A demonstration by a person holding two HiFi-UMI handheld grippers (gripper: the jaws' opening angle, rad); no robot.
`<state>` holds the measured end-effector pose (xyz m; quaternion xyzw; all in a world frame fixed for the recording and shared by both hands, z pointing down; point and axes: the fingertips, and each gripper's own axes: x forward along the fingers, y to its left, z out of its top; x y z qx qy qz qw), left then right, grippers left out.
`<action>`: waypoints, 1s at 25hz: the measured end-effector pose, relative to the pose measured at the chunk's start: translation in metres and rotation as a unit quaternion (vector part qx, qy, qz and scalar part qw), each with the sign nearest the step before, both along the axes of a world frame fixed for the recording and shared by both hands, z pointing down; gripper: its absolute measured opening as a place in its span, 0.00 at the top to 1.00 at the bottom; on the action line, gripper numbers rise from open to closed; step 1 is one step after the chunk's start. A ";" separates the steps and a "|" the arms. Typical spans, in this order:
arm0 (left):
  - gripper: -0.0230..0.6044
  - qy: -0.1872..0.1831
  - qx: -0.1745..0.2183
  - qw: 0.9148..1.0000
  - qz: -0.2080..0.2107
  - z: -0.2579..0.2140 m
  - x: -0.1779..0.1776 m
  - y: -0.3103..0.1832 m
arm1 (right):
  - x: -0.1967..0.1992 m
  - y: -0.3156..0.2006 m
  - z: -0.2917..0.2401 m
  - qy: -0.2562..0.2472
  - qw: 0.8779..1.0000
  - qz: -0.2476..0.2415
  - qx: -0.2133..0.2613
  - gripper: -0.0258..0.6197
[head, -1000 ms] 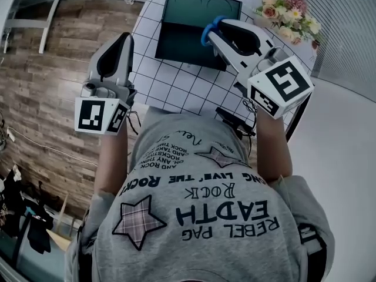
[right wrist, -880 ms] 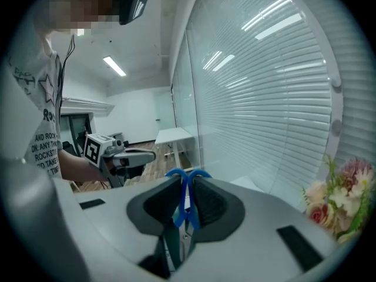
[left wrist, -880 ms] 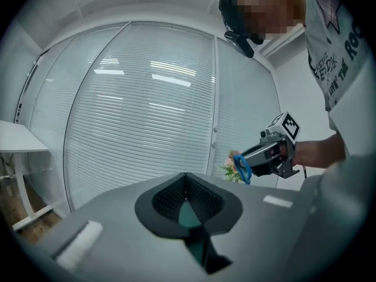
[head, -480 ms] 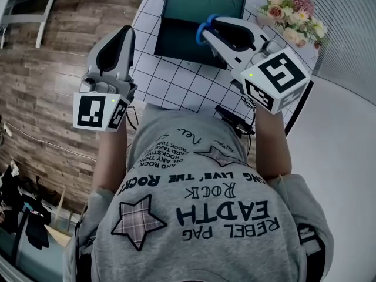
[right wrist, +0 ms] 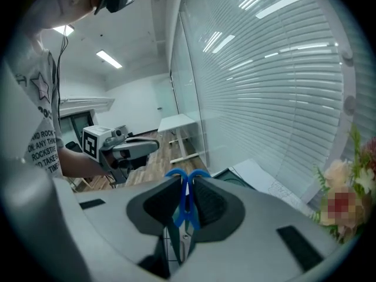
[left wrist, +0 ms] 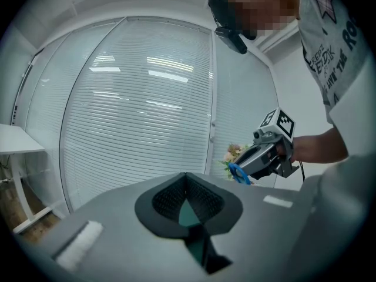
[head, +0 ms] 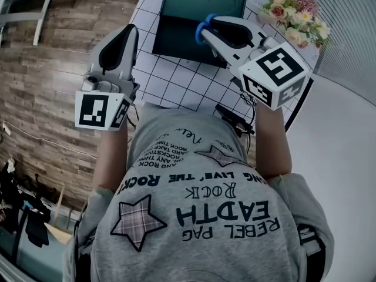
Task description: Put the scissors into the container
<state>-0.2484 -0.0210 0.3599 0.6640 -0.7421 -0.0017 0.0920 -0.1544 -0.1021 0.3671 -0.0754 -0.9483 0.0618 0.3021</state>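
Blue-handled scissors (head: pixel 202 32) are clamped between the jaws of my right gripper (head: pixel 205 30), with the handles sticking out past the fingertips. In the right gripper view the scissors (right wrist: pixel 187 203) stand upright between the pads. They hang over the near right part of the dark green container (head: pixel 176 37), which lies open on the gridded table (head: pixel 176 84). My left gripper (head: pixel 125 33) hovers at the table's left edge, shut with nothing in it. From the left gripper view, the right gripper (left wrist: pixel 239 175) and the scissors (left wrist: pixel 241 173) show ahead.
A bunch of flowers (head: pixel 296 13) stands at the table's far right corner. A black cable (head: pixel 235 121) lies at the near table edge. Wooden floor (head: pixel 41 69) runs along the left of the table. A window with blinds (left wrist: pixel 135 104) faces the table.
My right gripper has sunk a little toward the container with the scissors still in it. The left gripper has hardly moved.
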 end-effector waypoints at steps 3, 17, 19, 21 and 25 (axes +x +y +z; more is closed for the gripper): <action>0.95 0.001 -0.003 1.000 0.000 0.002 -0.001 -0.001 | -0.001 0.000 0.004 0.007 1.000 -0.002 -0.003 0.84; 0.95 0.006 -0.011 1.000 0.001 0.011 -0.002 -0.005 | -0.006 -0.004 0.028 0.053 0.998 -0.008 -0.014 0.84; 0.95 0.007 -0.012 1.000 0.000 0.012 -0.003 -0.005 | -0.005 -0.003 0.035 0.071 0.997 -0.013 -0.010 0.84; 0.95 0.008 -0.013 1.000 0.000 0.013 -0.003 -0.005 | -0.005 -0.002 0.042 0.092 0.996 -0.021 -0.003 0.84; 0.95 0.009 -0.015 1.000 -0.002 0.015 -0.004 -0.006 | -0.005 0.002 0.056 0.122 0.992 -0.036 0.004 0.84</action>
